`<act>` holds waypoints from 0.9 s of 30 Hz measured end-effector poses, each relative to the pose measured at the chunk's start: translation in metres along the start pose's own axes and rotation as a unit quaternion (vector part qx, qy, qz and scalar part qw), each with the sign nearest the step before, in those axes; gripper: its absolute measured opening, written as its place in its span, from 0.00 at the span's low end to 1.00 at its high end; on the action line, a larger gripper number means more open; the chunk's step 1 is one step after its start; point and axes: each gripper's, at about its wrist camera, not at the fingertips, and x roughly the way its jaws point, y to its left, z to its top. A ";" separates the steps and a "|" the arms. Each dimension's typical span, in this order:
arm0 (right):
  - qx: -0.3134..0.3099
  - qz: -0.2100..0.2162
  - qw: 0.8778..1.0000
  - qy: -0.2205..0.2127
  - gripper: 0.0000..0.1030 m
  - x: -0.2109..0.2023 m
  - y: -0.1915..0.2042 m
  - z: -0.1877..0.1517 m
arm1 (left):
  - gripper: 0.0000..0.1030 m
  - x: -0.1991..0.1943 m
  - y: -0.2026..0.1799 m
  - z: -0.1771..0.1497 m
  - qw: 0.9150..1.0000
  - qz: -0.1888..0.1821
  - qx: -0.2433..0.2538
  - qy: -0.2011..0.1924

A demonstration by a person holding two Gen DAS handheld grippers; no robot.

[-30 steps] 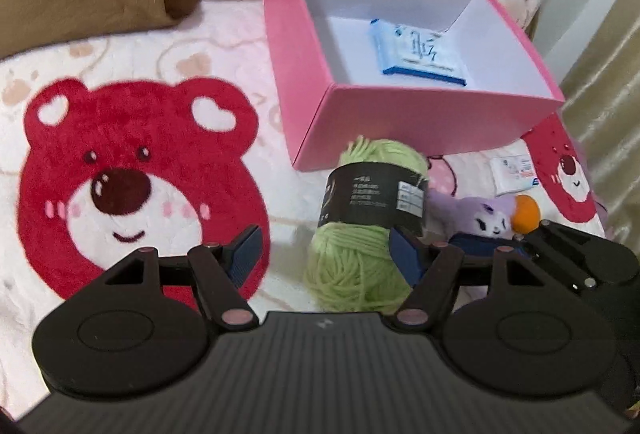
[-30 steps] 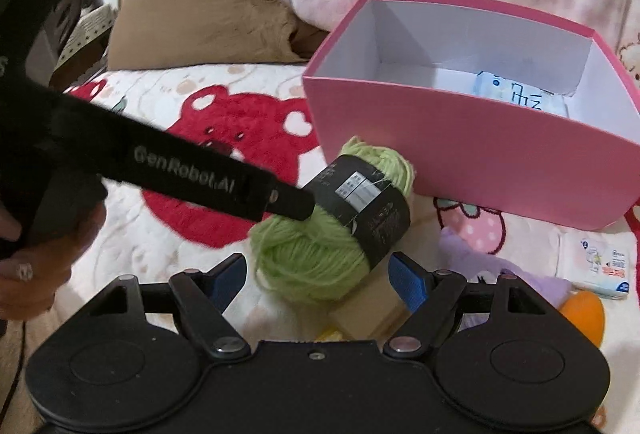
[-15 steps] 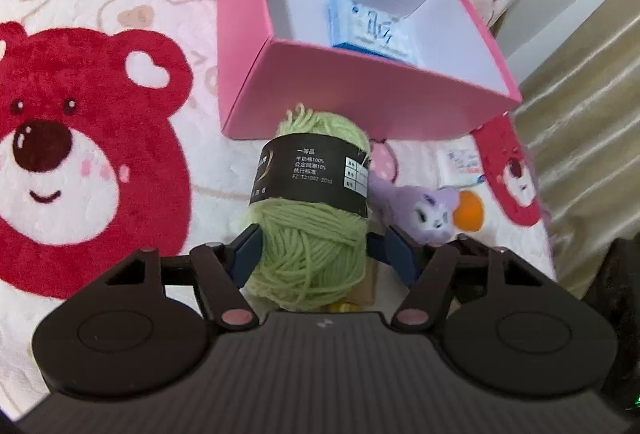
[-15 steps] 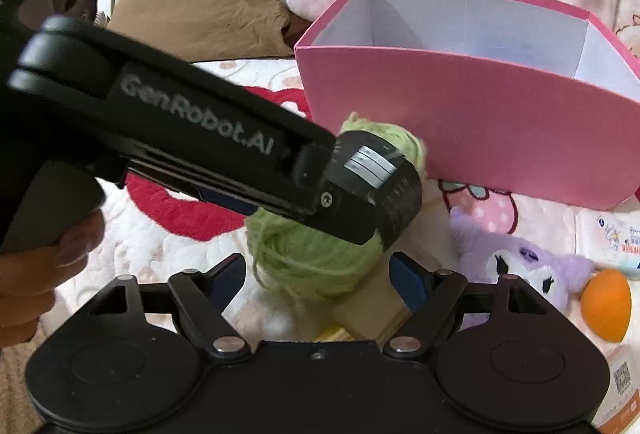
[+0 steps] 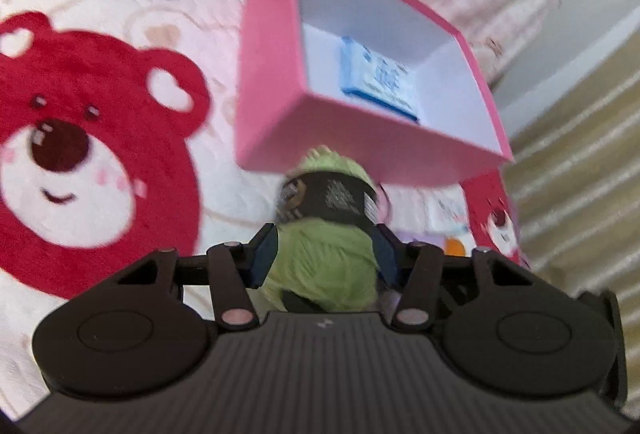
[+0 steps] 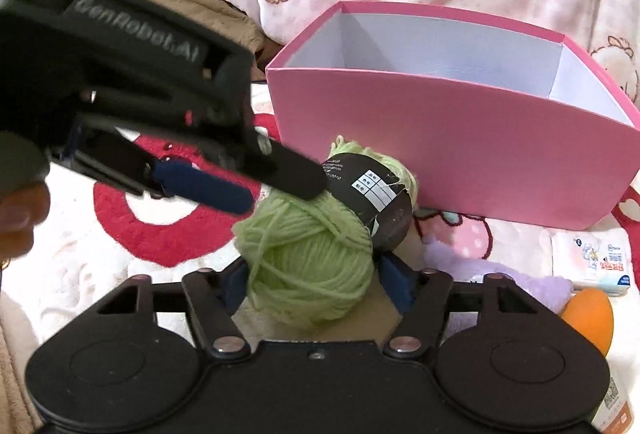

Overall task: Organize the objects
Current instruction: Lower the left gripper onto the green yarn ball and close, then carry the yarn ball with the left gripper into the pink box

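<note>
At lower centre of both wrist views, the ball of green yarn [image 5: 324,266] sits between the blue pads of two grippers at once. Your left gripper [image 5: 322,258] has just been closing and now presses the yarn on both sides. Your right gripper [image 6: 316,284] has also been closing; its pads sit against or just beside the wool, and contact cannot be confirmed.

Risk: two grips on one soft ball. If both pull, the wool could deform, loose strands could snag on a pad, or the black paper label [image 6: 374,193], already torn at its edge, could slide off.

Condition: pale green, loosely wound, banded by that label. It lies on the bear-print bedspread [image 5: 100,161], just in front of the pink box [image 6: 460,149], which holds a blue-and-white packet [image 5: 378,79].
</note>
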 end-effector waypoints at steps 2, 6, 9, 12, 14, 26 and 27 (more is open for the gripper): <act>0.002 0.003 1.000 -0.001 0.64 -0.003 0.001 -0.001 | 0.52 0.001 0.006 0.002 1.000 0.008 -0.012 -0.006; 0.001 0.010 1.000 -0.001 0.60 -0.006 0.002 -0.006 | 0.59 0.019 0.013 0.002 1.000 0.012 -0.020 0.020; 0.001 0.014 1.000 -0.007 0.60 -0.008 -0.009 -0.007 | 0.60 0.028 0.017 0.001 0.999 0.001 -0.036 0.028; 0.005 0.020 1.000 -0.010 0.60 -0.009 -0.012 -0.008 | 0.59 0.031 0.017 0.000 0.999 -0.012 -0.040 0.029; 0.002 0.019 1.000 -0.013 0.61 -0.008 -0.012 -0.008 | 0.52 0.034 0.013 -0.005 0.998 -0.029 -0.031 0.041; -0.053 0.006 0.998 -0.034 0.60 -0.047 0.016 -0.009 | 0.49 -0.012 -0.033 -0.024 0.996 -0.003 0.078 0.042; -0.060 0.002 0.997 -0.038 0.60 -0.052 0.019 -0.008 | 0.49 -0.017 -0.036 -0.023 0.996 -0.004 0.081 0.041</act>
